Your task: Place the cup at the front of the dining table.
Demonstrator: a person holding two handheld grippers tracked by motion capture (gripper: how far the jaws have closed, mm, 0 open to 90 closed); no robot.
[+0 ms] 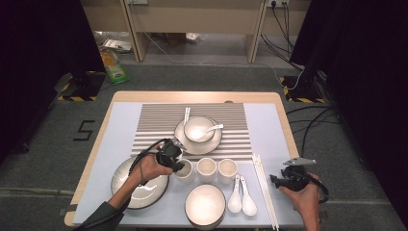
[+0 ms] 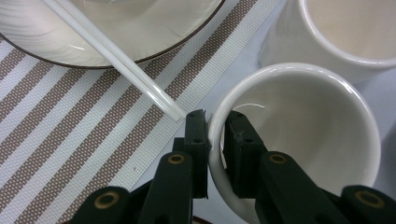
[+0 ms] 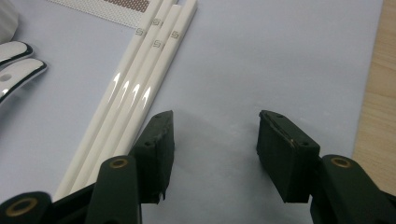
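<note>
My left gripper is shut on the rim of the leftmost white cup, with one jaw inside and one outside the wall. Two more white cups stand in a row to its right. My right gripper stands open low over the pale mat near the table's right front, with nothing between its jaws. Just left of it lie several white chopsticks.
A plate bearing a bowl and spoon sits on the striped placemat, with a chopstick pair across its rim. A large plate, a bowl and two spoons line the front.
</note>
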